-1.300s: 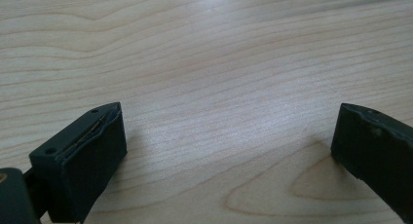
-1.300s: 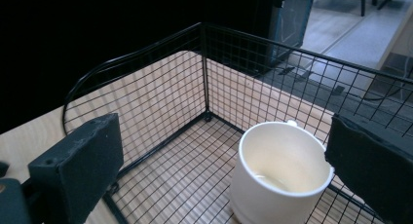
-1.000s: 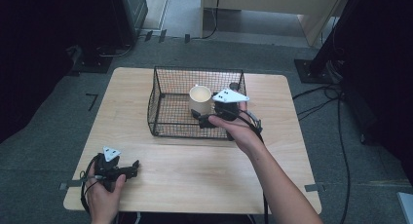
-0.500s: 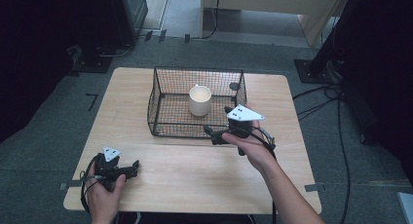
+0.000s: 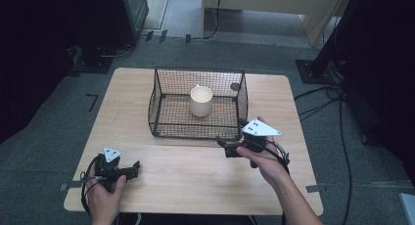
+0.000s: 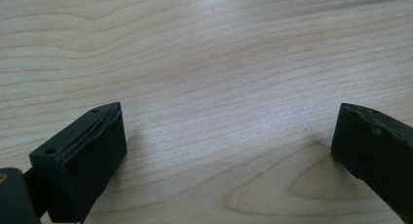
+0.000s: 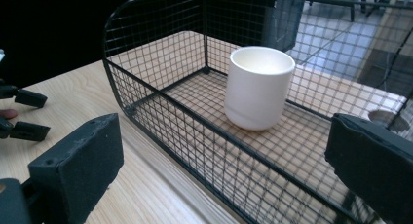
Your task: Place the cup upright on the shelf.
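Note:
A white cup [image 5: 201,100] [image 7: 258,87] stands upright inside a black wire basket [image 5: 195,129] [image 7: 160,112] on the wooden table [image 5: 195,176]. My right gripper [image 5: 226,147] [image 7: 226,160] is just outside the basket's front wall near its right corner. It is open with nothing between its jaws, and it points at the cup through the mesh. My left gripper [image 5: 134,167] [image 6: 229,146] rests low over the table at the front left. Its jaws stand wide open over bare wood, and it also appears small in the right gripper view [image 7: 24,112].
A small dark round thing [image 5: 235,86] [image 7: 384,116] lies in the basket's back right corner. Cables trail from both grippers. Bare tabletop [image 6: 195,63] stretches between the two hands in front of the basket. Dark equipment stands on the floor around the table.
My right gripper has drawn back from the cup and out of the basket to the table in front of it. The cup stays standing in the basket. The left hand has not moved.

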Tool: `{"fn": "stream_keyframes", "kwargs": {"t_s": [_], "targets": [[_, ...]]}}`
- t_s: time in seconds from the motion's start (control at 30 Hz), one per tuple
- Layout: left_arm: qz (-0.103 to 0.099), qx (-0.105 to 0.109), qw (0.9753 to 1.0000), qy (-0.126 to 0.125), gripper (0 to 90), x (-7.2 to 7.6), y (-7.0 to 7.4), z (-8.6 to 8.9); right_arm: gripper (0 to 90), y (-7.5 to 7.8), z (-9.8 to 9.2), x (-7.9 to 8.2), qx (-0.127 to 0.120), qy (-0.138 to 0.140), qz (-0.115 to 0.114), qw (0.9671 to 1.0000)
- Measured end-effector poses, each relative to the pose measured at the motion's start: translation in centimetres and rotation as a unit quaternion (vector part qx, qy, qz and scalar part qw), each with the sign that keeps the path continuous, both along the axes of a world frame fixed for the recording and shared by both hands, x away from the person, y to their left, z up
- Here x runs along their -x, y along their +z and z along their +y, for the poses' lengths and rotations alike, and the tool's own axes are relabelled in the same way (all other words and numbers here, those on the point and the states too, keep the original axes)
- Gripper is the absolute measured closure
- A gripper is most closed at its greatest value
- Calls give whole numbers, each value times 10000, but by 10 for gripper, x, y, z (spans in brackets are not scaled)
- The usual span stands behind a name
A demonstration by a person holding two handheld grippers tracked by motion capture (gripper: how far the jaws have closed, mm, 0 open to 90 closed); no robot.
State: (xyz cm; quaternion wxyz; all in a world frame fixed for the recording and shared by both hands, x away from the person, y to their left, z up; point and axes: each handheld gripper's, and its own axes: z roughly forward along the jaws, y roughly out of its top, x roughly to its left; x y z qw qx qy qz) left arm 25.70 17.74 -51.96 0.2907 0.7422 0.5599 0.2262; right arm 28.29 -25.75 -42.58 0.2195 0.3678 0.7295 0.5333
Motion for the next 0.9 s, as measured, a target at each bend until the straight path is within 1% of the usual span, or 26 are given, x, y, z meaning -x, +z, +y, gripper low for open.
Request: {"fn": "stream_keyframes", "kwargs": {"t_s": [0.1, 0.13, 0.2, 0.27, 0.4, 0.43, 0.53, 0.57, 0.63, 0.73, 0.77, 0.8, 0.83, 0.9], "targets": [[2, -3, 10000, -1, 0, 0, 0, 0, 4, -3, -5, 3, -18, -40, 21, 10000], [0, -1, 10000, 0, 0, 0, 0, 0, 4, -6, -10, 5, -41, -97, 41, 9999], [1, -2, 10000, -1, 0, 0, 0, 0, 4, -6, -12, 6, -53, -105, 48, 9999], [-5, 2, 10000, 1, 0, 0, 0, 0, 4, -9, -19, 10, -85, -172, 67, 9998], [-5, 1, 10000, 0, 0, 0, 0, 0, 4, -11, -26, 14, -128, -224, 102, 9996], [-5, 2, 10000, 0, 0, 0, 0, 0, 4, -14, -31, 17, -142, -289, 124, 9994], [-5, 1, 10000, -1, 0, 0, 0, 0, 4, -17, -36, 19, -163, -345, 135, 9992], [-5, 0, 10000, -2, 0, 0, 0, 0, 4, -21, -42, 22, -171, -409, 164, 9989], [-6, 1, 10000, -1, 0, 0, 0, 0, 4, -22, -45, 23, -177, -428, 165, 9988], [-5, 0, 10000, -1, 0, 0, 0, 0, 5, -30, -57, 28, -186, -534, 235, 9981], [-5, 1, 10000, 0, 0, 0, 0, 0, 5, -30, -57, 28, -186, -534, 235, 9981], [-5, 1, 10000, -1, 0, 0, 0, 0, 5, -33, -63, 30, -187, -595, 263, 9977], [-5, 1, 10000, -1, 0, 0, 0, 0, 5, -33, -63, 30, -187, -595, 263, 9977], [1, -6, 10000, -7, 0, 0, 0, 0, 5, -38, -71, 34, -189, -677, 313, 9970]]}}
